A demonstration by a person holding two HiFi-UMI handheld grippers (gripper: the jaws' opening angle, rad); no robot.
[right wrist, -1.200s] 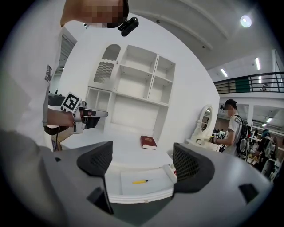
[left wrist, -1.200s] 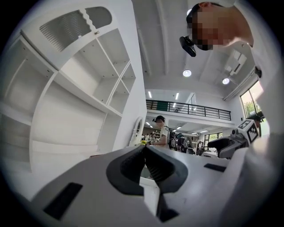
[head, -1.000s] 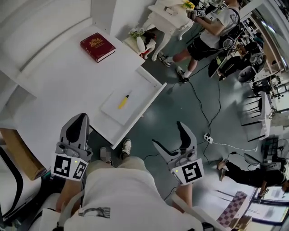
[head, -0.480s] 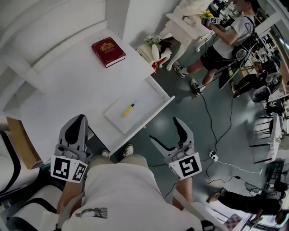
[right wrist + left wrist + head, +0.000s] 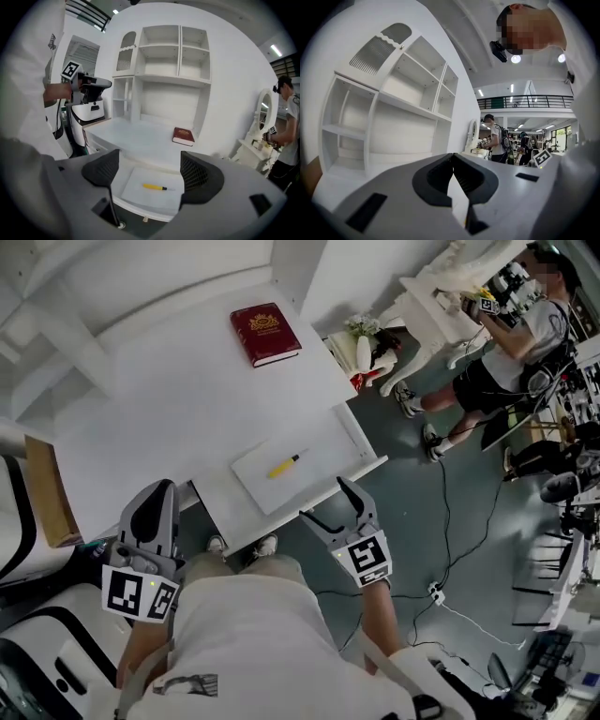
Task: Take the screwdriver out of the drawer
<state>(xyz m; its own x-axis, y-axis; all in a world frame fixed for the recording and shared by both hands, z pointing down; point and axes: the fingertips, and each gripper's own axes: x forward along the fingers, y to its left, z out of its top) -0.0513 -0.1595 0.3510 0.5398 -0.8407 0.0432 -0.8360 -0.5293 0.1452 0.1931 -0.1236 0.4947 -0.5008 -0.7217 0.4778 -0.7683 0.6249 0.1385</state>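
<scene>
Beyond the spread right tool (image 5: pixel 323 499), screwdriver (image 5: pixel 282 466) in drawer (image 5: pixel 254 473); left tool (image 5: pixel 157 493) pressed together.

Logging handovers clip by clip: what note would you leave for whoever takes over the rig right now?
Left gripper: shut, holding nothing.
Right gripper: open, empty, in front of the drawer and facing the screwdriver.
Things: the yellow-handled screwdriver lies in the open drawer, touched by neither gripper.
Done: the drawer is open.
Left: reach in, close on the screwdriver and lift it out.
</scene>
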